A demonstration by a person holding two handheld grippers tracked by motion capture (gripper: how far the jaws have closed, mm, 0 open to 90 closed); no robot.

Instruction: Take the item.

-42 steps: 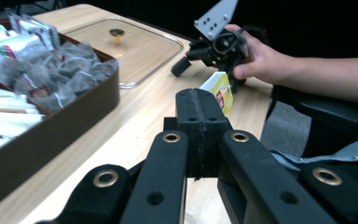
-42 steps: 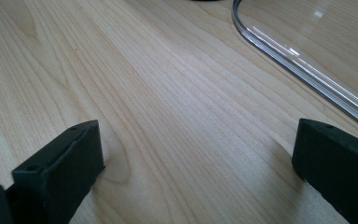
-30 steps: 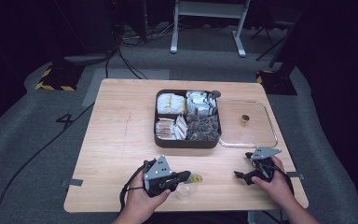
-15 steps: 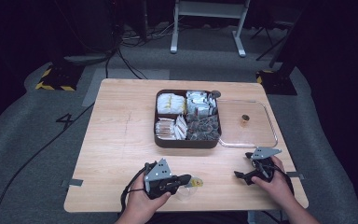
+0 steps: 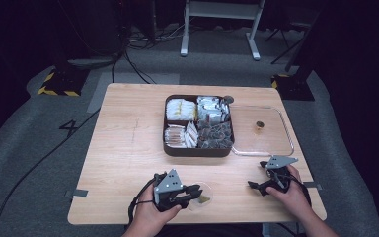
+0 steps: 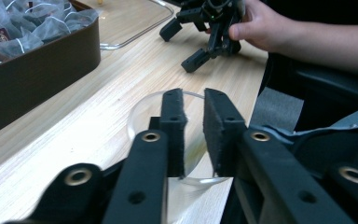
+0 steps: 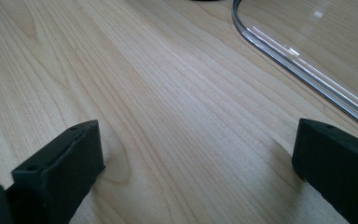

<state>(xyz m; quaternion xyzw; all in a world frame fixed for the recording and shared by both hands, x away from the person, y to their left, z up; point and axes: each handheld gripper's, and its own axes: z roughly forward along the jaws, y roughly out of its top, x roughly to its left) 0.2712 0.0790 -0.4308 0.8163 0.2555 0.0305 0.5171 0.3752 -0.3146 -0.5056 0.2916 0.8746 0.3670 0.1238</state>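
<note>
1. Pinching the near rim of a clear round dish [image 6: 142,114] near the worktop's [image 5: 123,163] front edge, the left claw [image 6: 193,121] is clenched on it.
2. Right claw [image 7: 196,168] is resting released, jaws wide, beside a clear lid [image 7: 307,46].

High view: above the near edge, looking forward and down on the whole table [image 5: 128,148]. Left gripper view: low, close, facing the right gripper [image 6: 200,35] at upper right. Right gripper view: nearly touching the wood, clear lid [image 7: 307,70] upper right.
</note>
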